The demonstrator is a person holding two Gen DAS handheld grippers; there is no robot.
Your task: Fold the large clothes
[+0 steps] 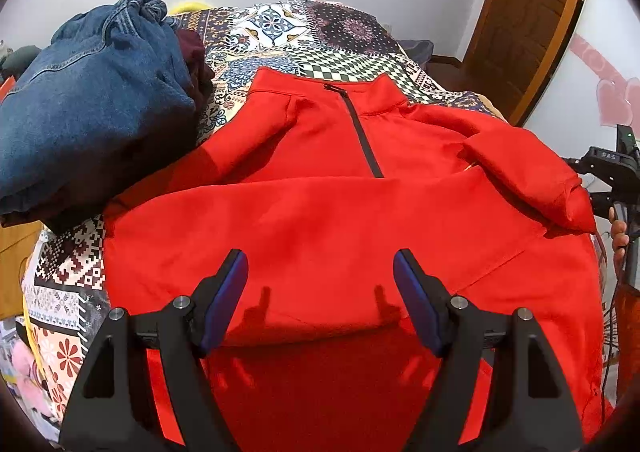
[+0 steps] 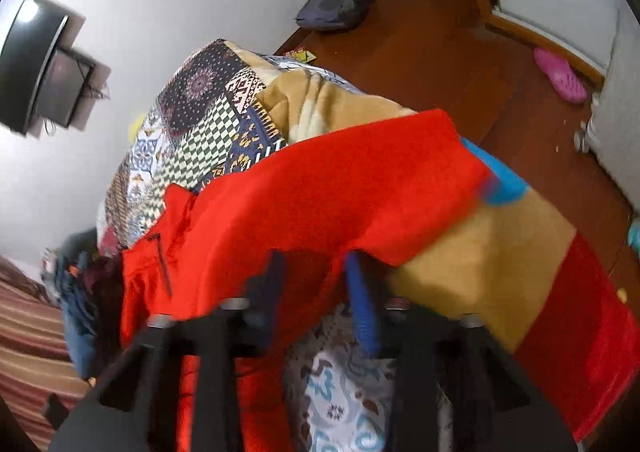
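Left jaws: spread wide on the left gripper (image 1: 320,272), blue pads (image 1: 236,284) well apart, nothing between them, hovering just above the red pullover (image 1: 320,220) without touching it.
Right jaws: the right gripper (image 2: 316,276) is blurred; a gap shows between its two fingers at the hem of the red cloth, yet the jaws are all but pressed together. Cloth lies between and over the fingers, but whether they pinch it, I cannot tell.
Right gripper from the left view: a black frame at the far right edge (image 1: 612,172), with fingers of the person's hand (image 1: 618,232) around it, just beside the pullover's cuff.
Red pullover: spread front-up on the bed (image 1: 320,40), collar away from the camera, dark half zip (image 1: 360,132) down the chest, one sleeve folded across the body, the other sleeve bunched at the right edge.
Bed: covered by a patchwork quilt, a tan blanket (image 2: 480,264) hanging off its side.
Denim pile: blue denim clothes (image 1: 88,112) heaped at the left, touching the pullover's shoulder.
Floor: brown wood, a pink slipper (image 2: 560,80) near the wall.
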